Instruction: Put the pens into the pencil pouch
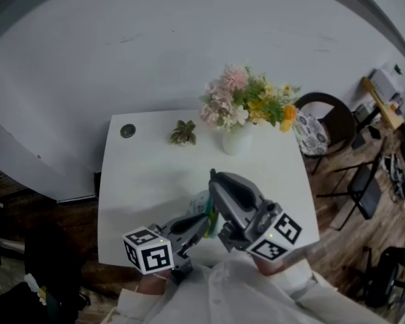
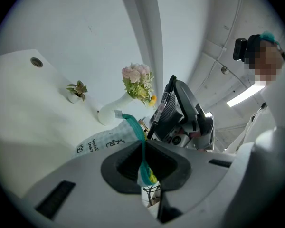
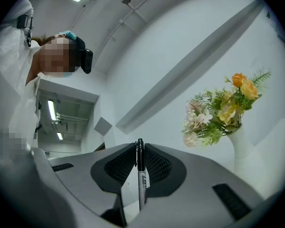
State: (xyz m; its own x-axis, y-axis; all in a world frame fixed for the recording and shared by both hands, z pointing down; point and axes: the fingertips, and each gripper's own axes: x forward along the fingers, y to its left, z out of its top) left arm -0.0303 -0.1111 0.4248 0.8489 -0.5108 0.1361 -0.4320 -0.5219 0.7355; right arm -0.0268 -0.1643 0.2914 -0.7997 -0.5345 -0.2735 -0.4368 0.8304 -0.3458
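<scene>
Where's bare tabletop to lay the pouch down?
Bare: the table's left side, from the grommet to the near edge, and the right strip below the vase. Crowded: small plant and vase at back, left tool and right tool mid-front.

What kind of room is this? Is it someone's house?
Probably a workroom or office space rather than a home, though I can't be sure. There is a small white table with a vase of flowers, black chairs on a wooden floor, and strip lights overhead.
</scene>
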